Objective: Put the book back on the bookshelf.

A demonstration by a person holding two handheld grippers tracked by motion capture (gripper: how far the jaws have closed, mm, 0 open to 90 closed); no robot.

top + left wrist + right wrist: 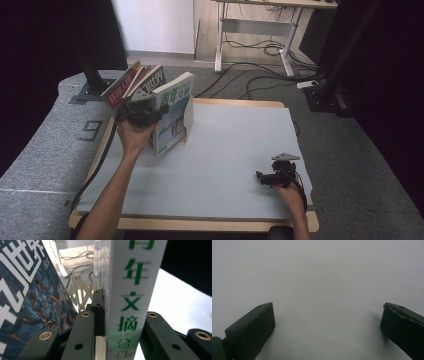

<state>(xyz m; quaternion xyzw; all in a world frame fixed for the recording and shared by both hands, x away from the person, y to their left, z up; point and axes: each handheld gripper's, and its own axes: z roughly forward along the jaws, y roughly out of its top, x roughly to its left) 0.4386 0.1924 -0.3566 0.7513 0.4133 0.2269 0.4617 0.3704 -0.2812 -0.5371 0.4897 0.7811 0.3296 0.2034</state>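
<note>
Nearest to me, my right hand-held gripper [261,176] rested low on the pale sheet [230,160] that covered the worktop [220,223], near its front right corner. In the right gripper view its two black jaws stood well apart with bare sheet between them, holding nothing. The grey three-cornered plate sat on top of it, and its cable trailed back over my wrist.

Farther off and to the left, my left forearm reached up across the sheet to my left hand-held gripper [161,116], raised above the worktop's far left part. That gripper was pinching the green-and-white magazine [174,114]. In the left gripper view the jaws were pressed against it from both sides, one pad flat on the cover at the left, the other jaw behind the right face, with the white spine [130,290] and its green characters running upright between them. In the high view the magazine stood tilted, its lower corner just at the sheet; I could not tell whether it touched.

Just behind it, other magazines leaned the same way at the worktop's far left edge: a dark one with large white characters [152,80] and a red-edged one [121,89] beyond. A folding metal bracket [80,293] showed between the dark cover and the held spine.
</note>
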